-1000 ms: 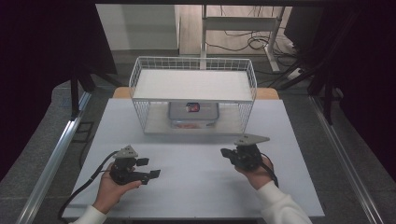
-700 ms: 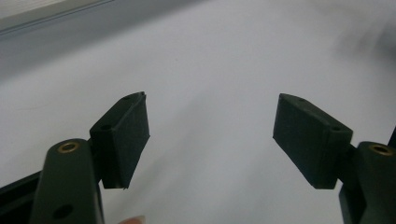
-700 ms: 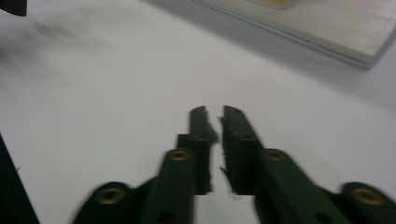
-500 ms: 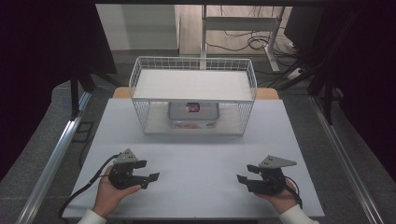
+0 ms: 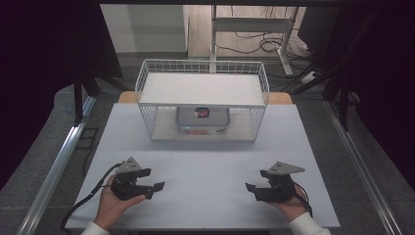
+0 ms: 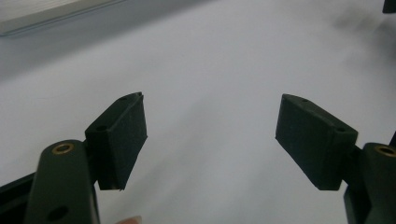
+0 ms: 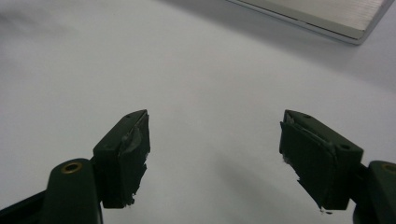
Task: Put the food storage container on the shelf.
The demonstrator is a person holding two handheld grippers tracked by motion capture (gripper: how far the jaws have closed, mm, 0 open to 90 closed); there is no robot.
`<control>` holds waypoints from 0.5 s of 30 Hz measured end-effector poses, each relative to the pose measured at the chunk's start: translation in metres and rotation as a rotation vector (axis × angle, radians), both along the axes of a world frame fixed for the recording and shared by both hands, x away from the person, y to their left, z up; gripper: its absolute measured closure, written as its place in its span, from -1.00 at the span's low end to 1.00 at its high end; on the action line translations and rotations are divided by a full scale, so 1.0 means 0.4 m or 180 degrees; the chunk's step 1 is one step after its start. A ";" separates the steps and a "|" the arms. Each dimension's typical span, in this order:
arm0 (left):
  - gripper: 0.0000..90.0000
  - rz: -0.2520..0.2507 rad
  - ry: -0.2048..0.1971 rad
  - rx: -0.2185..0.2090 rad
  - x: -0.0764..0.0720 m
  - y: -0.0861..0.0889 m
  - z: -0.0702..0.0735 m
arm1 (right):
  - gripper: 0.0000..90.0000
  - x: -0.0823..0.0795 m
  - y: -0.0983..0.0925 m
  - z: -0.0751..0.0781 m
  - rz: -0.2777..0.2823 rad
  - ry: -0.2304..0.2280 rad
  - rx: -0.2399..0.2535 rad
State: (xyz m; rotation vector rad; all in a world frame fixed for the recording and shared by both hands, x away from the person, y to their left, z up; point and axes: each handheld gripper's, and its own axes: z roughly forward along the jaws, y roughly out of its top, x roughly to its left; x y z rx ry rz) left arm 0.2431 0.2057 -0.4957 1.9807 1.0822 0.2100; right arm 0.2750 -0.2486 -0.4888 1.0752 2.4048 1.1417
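Near the front left of the white table, a hand holds my left gripper with its jaws pointing right. In the left gripper view my left gripper is open, with only bare table between its pads. My right gripper is held at the front right, its jaws pointing left toward the other one. In its own view my right gripper is open and holds nothing, and its pads look worn and ragged.
A white wire rack with a flat white top shelf stands at the back middle of the table. Under the shelf sits a clear lidded container with something red and dark inside. Its pale base edge crosses the right gripper view's top.
My right gripper has moved from mid-table back toward the front right edge. The left gripper has drifted slightly toward the person. Both stayed open.
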 end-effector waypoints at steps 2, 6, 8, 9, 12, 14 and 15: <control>-0.45 0.0035 0.0002 -0.0043 0.001 0.008 0.001 | -0.46 -0.001 -0.002 0.001 -0.0006 -0.0018 -0.0005; -0.45 0.0041 0.0011 -0.0057 0.002 0.011 0.000 | -0.46 -0.002 -0.005 0.005 -0.0019 -0.0045 0.0013; -0.45 0.0032 0.0015 -0.0055 0.002 0.010 -0.001 | -0.46 -0.002 -0.005 0.005 -0.0024 -0.0050 0.0004; -0.45 0.0032 0.0015 -0.0051 0.002 0.010 -0.001 | -0.46 -0.002 -0.004 0.004 -0.0023 -0.0050 0.0000; -0.45 0.0041 0.0012 -0.0048 0.002 0.011 -0.001 | -0.45 -0.003 -0.004 0.006 -0.0002 -0.0079 -0.0014; -0.45 0.0046 0.0010 -0.0047 0.002 0.010 -0.001 | -0.45 -0.004 -0.003 0.008 0.0005 -0.0093 -0.0013; -0.45 0.0046 0.0010 -0.0041 0.002 0.010 -0.001 | -0.46 -0.004 -0.004 0.009 0.0007 -0.0097 -0.0010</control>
